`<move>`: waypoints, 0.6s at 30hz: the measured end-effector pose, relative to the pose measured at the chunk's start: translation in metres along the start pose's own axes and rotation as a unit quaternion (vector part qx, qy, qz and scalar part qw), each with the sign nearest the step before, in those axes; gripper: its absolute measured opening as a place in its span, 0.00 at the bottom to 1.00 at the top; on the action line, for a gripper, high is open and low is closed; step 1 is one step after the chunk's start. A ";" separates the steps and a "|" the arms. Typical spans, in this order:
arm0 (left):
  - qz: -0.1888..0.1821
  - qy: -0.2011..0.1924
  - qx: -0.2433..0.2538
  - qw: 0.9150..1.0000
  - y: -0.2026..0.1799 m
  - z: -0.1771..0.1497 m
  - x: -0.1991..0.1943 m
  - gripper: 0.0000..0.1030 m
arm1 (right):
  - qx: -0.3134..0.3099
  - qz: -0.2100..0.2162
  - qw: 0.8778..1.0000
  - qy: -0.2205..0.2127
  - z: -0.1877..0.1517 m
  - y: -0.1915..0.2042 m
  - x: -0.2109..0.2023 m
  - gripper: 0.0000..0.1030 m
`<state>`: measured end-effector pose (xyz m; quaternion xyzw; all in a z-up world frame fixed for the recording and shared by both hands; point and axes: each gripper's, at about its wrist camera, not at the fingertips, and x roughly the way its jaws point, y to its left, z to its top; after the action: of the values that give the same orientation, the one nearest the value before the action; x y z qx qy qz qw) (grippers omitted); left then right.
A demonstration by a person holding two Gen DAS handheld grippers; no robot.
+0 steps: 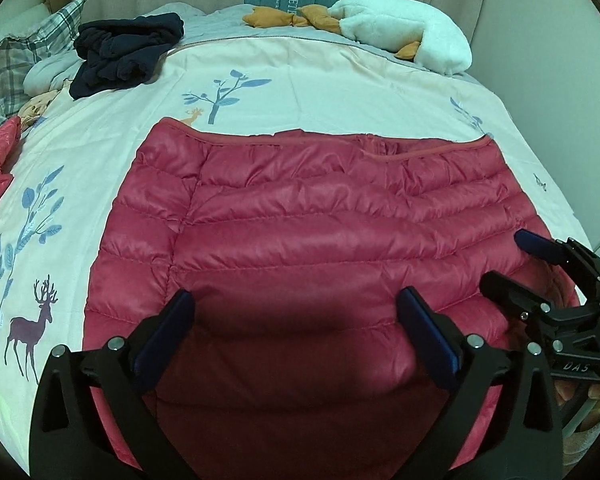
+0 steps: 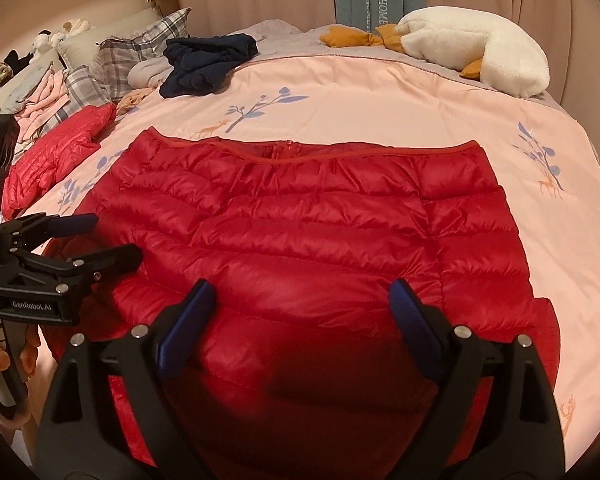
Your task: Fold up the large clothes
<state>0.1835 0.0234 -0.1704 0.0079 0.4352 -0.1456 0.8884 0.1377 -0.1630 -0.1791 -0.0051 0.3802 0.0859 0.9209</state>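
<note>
1. Jacket [image 1: 300, 240] lies flat on the bed [image 1: 340, 80], partly folded.
2. Left gripper [image 1: 296, 312] and right gripper [image 2: 302, 304]: fingers wide apart, holding nothing.
3. Grip the near hem at both sides; fold evenly.

The quilted down jacket [image 1: 308, 224] was red, with a shiny surface and stitched bands across it. The bed cover [image 1: 320, 80] was pale pink and carried a print of blue leafy branches, small orange deer and one dark purple deer [image 1: 30, 326]. A crumpled garment [image 1: 126, 54] was dark navy. The pillow [image 1: 40, 36] had a grey and white check pattern. The plush toy [image 1: 412, 36] was white with orange parts. Both claws [image 1: 296, 308] [image 2: 302, 302] were black with blue pads [image 1: 430, 330].
</note>
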 end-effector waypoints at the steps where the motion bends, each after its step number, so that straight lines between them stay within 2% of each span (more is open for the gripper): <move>1: 0.002 0.000 0.002 1.000 0.000 0.000 0.001 0.99 | 0.000 0.000 1.000 0.001 0.000 0.001 0.001 0.89; 18: 0.007 0.004 0.008 1.000 -0.004 -0.006 0.006 0.99 | -0.001 -0.003 1.000 0.004 -0.002 0.002 0.006 0.92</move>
<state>0.1814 0.0193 -0.1779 0.0185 0.4376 -0.1430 0.8875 0.1404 -0.1603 -0.1847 -0.0078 0.3841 0.0840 0.9194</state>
